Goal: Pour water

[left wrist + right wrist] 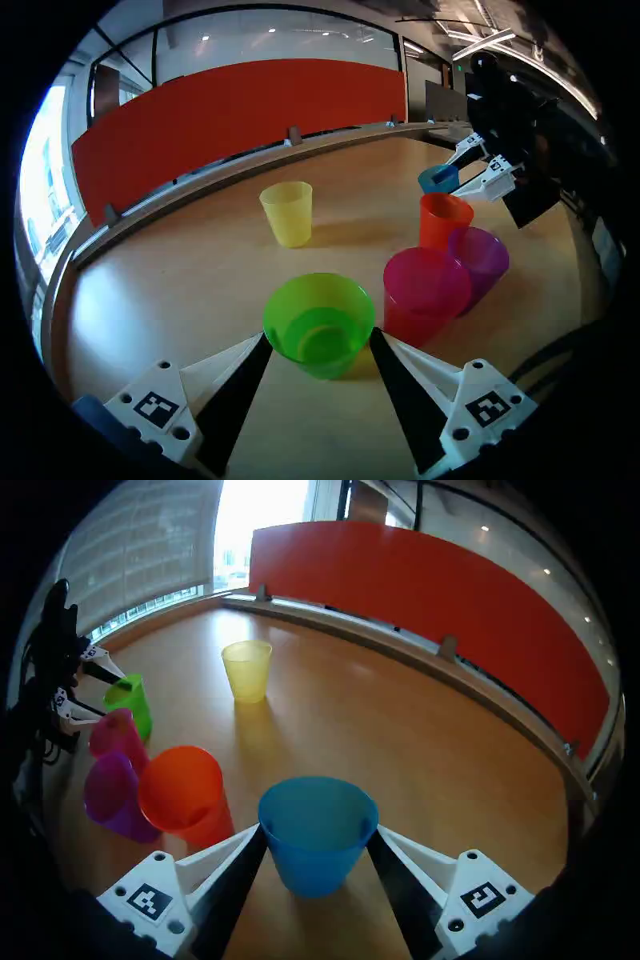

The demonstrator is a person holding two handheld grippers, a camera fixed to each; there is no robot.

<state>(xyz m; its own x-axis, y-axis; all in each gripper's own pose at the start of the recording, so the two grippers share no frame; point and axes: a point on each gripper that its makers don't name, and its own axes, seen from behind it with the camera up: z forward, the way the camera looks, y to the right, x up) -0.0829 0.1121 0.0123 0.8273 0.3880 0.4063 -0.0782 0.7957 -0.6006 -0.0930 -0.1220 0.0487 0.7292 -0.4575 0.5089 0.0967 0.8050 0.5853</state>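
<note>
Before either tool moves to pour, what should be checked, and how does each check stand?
1. The green cup sits between the left tool's fingers: ok.
2. The blue cup sits between the right tool's fingers: ok.
3. Both grips firm: cannot tell.
4. Water in either cup: cannot tell.
5. Both cups upright: ok.
6. Room around the green cup: not ok, the pink cup stands close beside it.

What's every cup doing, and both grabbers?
green cup, upright, in left gripper.
blue cup, upright, in right gripper.
yellow cup, upright, alone.
orange cup, upright, not held.
pink cup, upright, not held.
purple cup, upright, not held.
left gripper, shut on green cup.
right gripper, shut on blue cup.
</note>
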